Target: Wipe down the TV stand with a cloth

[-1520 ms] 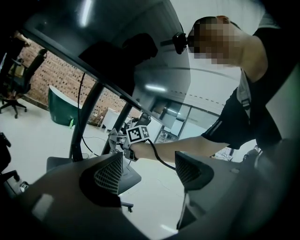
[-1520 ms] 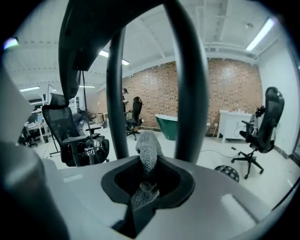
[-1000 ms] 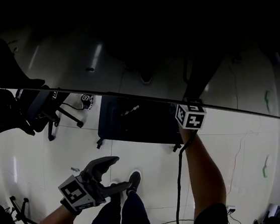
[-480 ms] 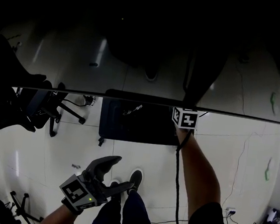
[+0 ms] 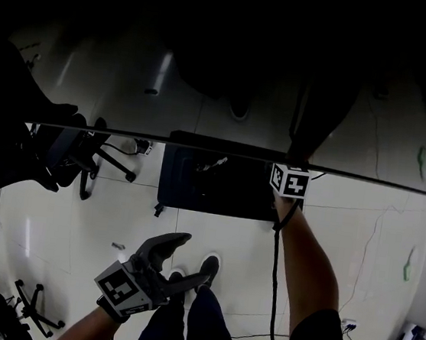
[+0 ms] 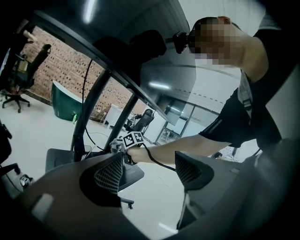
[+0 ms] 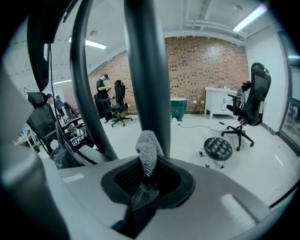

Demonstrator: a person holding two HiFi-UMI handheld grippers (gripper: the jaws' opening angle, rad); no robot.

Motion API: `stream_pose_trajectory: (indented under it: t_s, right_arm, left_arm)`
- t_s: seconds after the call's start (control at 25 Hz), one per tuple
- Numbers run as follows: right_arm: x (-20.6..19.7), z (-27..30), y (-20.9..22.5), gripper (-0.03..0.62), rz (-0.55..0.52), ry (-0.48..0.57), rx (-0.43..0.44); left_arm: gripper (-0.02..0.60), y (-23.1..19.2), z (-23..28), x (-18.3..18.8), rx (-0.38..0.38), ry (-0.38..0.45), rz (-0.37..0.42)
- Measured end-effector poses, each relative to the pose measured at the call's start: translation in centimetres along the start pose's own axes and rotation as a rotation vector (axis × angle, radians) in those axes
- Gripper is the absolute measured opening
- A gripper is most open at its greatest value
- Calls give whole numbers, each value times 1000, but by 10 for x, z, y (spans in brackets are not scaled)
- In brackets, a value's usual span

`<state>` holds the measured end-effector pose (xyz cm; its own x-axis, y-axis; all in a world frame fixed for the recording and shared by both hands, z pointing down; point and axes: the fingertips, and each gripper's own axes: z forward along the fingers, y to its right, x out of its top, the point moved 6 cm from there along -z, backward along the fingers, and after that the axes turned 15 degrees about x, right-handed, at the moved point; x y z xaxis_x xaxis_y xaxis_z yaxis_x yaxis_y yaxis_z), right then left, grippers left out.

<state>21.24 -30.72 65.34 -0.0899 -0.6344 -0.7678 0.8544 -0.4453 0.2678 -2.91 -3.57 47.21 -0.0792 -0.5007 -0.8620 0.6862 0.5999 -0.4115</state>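
Observation:
From above, the TV shows as a thin dark edge (image 5: pixel 200 148) across the head view, with the stand's dark base (image 5: pixel 219 185) on the floor below it. My right gripper (image 5: pixel 290 176) is at the base's right end, by the stand's pole (image 7: pixel 145 70). It is shut on a grey knitted cloth (image 7: pixel 149 146), whose tip rests against the pole. My left gripper (image 5: pixel 190 261) hangs low near the person's legs, open and empty, apart from the stand. Its view shows the two pads (image 6: pixel 108 173) spread, with the right gripper's marker cube (image 6: pixel 131 138) beyond them.
An office chair (image 5: pixel 76 158) stands left of the stand's base. A curved dark tube (image 7: pixel 86 84) rises left of the pole. A round stool (image 7: pixel 218 149), another office chair (image 7: pixel 251 103) and a green bin (image 7: pixel 178 108) stand on the pale floor. A cable (image 5: pixel 270 288) runs along the right arm.
The head view has shifted a little. My right gripper stays at the base's right end with the cloth. The left gripper hangs open in much the same spot.

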Motion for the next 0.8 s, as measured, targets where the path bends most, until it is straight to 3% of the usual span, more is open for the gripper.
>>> stream_pose_trajectory:
  t_s: [0.2, 0.52, 0.8]
  right_arm:
    - [19, -28, -49, 61, -89, 82, 103]
    - [48, -60, -180, 61, -204, 182, 307]
    - [53, -37, -268, 61, -157, 144, 425]
  left_arm:
    - [373, -4, -16, 7, 19, 14, 11]
    - [373, -17, -61, 10, 70, 45, 41]
    - [373, -23, -99, 6, 96, 73, 21]
